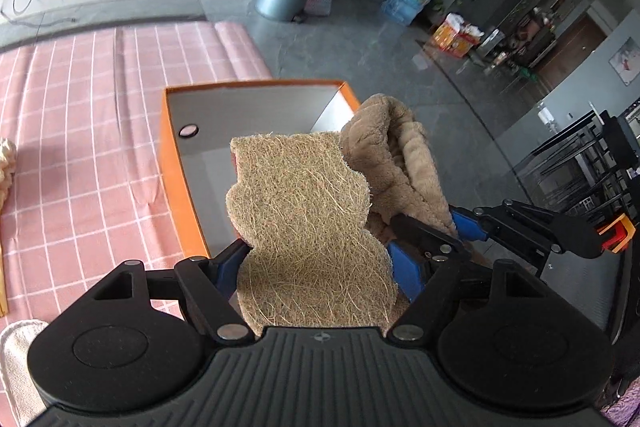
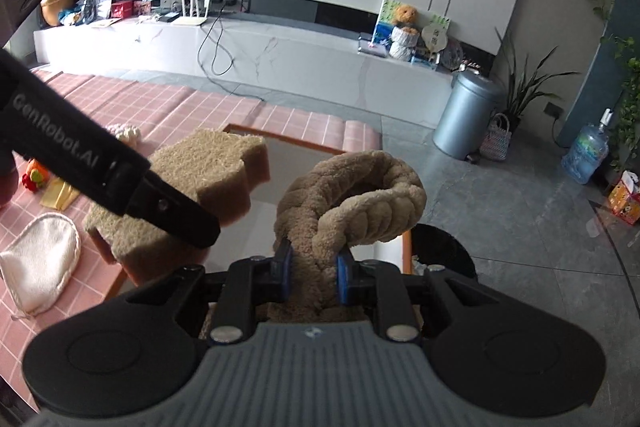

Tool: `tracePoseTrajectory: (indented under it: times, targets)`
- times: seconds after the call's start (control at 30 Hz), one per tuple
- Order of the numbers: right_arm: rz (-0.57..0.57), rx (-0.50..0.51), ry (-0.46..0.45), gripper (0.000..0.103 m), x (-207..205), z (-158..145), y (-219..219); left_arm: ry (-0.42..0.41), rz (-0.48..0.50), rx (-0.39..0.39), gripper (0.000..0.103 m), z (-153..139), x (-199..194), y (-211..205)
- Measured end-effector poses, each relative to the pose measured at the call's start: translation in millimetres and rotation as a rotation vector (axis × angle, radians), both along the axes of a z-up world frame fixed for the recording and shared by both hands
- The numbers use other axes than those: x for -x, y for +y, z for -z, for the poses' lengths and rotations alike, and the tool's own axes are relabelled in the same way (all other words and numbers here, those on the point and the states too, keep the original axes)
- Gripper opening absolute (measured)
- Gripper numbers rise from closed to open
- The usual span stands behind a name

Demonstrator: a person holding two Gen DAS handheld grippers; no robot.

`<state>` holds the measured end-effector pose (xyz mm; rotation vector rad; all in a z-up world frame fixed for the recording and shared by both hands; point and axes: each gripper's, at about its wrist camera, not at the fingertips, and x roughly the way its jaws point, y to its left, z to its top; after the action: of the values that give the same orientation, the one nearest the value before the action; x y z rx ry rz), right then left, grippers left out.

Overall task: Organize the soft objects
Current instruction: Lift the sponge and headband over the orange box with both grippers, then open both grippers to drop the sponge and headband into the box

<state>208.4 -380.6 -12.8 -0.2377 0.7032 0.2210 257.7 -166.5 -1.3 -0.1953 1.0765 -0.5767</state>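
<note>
My left gripper (image 1: 316, 259) is shut on a tan, wavy-edged fibre sponge (image 1: 304, 211), its blue pads pressing into the sponge's side notches. The sponge (image 2: 208, 163) hangs over the left side of an open orange box (image 1: 172, 167) with a grey inside. In the right wrist view one black finger (image 2: 176, 215) of the left gripper crosses in front of the sponge. My right gripper (image 2: 314, 267) is shut on a brown plush twisted ring (image 2: 360, 187), held above the box's right part. In the left wrist view the plush ring (image 1: 400, 155) and the right gripper (image 1: 424, 217) sit just right of the sponge.
The box stands on a pink checked cloth (image 1: 80, 147) near the table's right edge, with grey floor beyond. A white padded mitt (image 2: 40, 263), a yellow cloth (image 2: 60, 195), a small toy (image 2: 36, 179) and a cream fluffy item (image 2: 126, 133) lie to the left. A grey bin (image 2: 464, 115) stands on the floor.
</note>
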Motion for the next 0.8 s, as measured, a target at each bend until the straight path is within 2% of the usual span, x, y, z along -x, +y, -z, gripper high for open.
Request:
tracePoseTrajectory:
  times: [0.3, 0.43, 0.63, 0.8]
  targets:
    - [-0.037, 0.039, 0.09, 0.021, -38.9, 42.6, -2.9, 0.045, -0.008, -0.101, 0.087, 13.7, -20.8, -28.2]
    - [-0.042, 0.045, 0.117, 0.021, -54.7, 55.3, -4.4, 0.028, 0.0, -0.18, 0.087, 18.6, -29.2, -42.6]
    - [-0.052, 0.071, 0.144, 0.024, -66.0, 70.3, 0.9, -0.072, 0.029, -0.349, 0.087, 19.4, -24.9, -65.9]
    - [-0.053, 0.085, 0.169, 0.028, -73.6, 77.5, 3.8, -0.07, 0.027, -0.406, 0.087, 23.0, -22.1, -71.7]
